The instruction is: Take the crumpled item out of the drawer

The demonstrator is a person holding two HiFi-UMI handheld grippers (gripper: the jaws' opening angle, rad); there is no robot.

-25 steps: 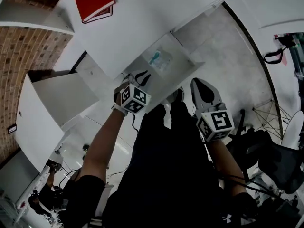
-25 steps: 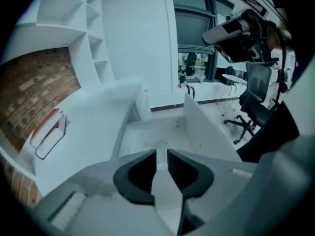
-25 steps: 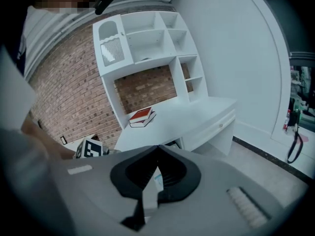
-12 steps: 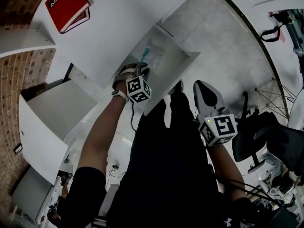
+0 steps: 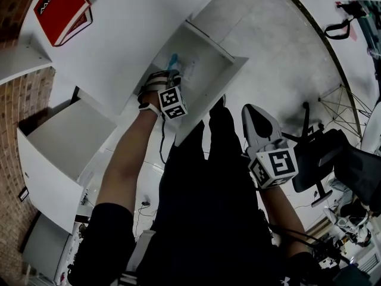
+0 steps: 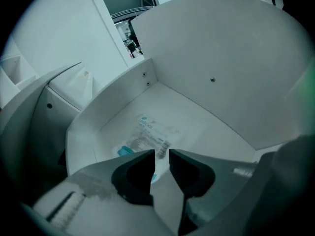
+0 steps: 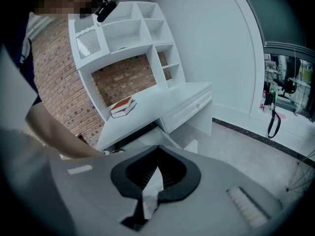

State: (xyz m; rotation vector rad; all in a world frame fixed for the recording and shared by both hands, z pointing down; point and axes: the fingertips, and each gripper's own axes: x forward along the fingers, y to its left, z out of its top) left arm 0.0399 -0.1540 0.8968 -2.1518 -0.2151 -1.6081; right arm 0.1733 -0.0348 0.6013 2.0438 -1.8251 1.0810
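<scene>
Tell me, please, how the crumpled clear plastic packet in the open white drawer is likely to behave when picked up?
The crumpled clear plastic packet is probably floppy: its film looks creased and lies flat on the floor of the white drawer. It seems thin, so likely very light. Lying so flat, it offers little edge to pinch and may slide when nudged.

The crumpled item [image 6: 147, 135] lies in the drawer [image 6: 221, 73], a book [image 5: 59, 8] on the desk [image 5: 143, 22].

Red book [image 5: 59, 8] lying on white desktop [image 5: 134, 25] at upper left, brick wall [image 5: 15, 112] along left edge, grey floor [image 5: 286, 70] upper right, black office chair [image 5: 324, 159] at right, black strap [image 5: 338, 30] hanging top right.
</scene>
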